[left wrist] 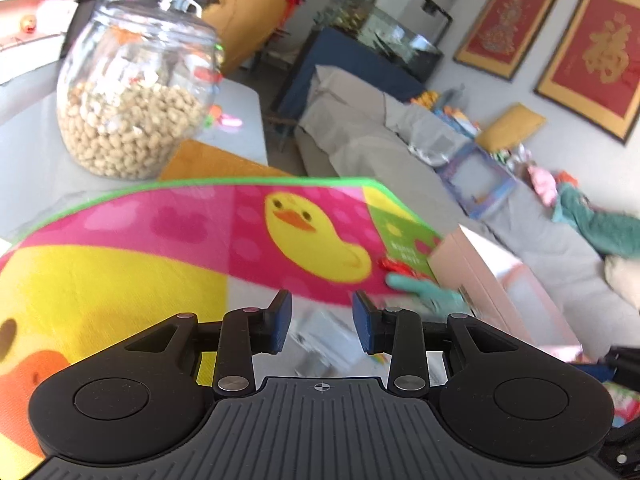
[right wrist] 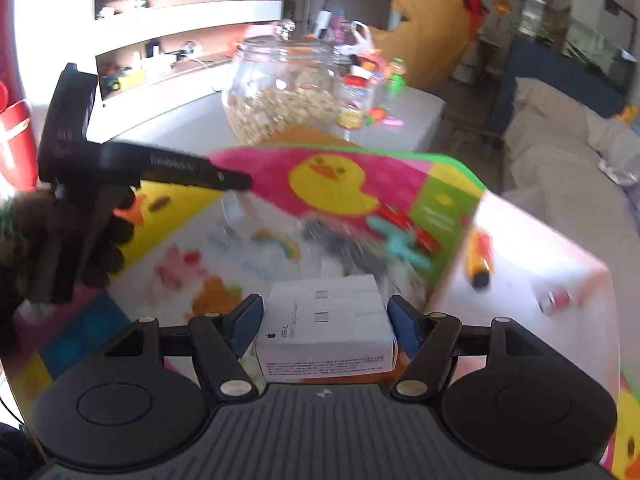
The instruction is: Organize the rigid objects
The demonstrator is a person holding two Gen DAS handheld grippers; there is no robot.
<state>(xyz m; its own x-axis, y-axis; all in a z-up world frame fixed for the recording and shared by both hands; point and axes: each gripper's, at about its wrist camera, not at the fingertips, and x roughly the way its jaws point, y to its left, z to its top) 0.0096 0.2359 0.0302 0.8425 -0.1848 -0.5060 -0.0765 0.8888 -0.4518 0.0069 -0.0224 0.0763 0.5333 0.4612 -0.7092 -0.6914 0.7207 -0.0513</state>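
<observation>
— Looking along the right gripper (right wrist: 325,318), what sits between its blue fingers (right wrist: 248,320)?

— A white box (right wrist: 326,332) with a USB-C label. It lies lengthwise between the fingers; they stand at its two sides, but whether they press on it I cannot tell. It is low over a colourful mat (right wrist: 332,184) with a yellow duck printed on pink.

— And the left gripper (left wrist: 322,318)?

— Its fingers (left wrist: 280,320) are apart with nothing between them, over the same duck mat (left wrist: 200,232). In the right view the left gripper shows as a black tool (right wrist: 80,152) held by a dark-gloved hand (right wrist: 60,240) at the left edge.

— What else lies on the mat?

— A teal toy (right wrist: 400,244) and a red piece (right wrist: 404,220) beside it, both blurred. Just right of them is a pale pink bin (right wrist: 532,256) holding a yellow and orange toy (right wrist: 480,258) and a small red thing (right wrist: 556,300).

— Behind the mat?

— A big glass jar (left wrist: 136,92) of beige pellets with a glass lid, standing on the pale tabletop (left wrist: 32,152), with small bottles and toys (right wrist: 372,88) near it. A grey sofa (left wrist: 400,148) cluttered with things runs along the right.
</observation>
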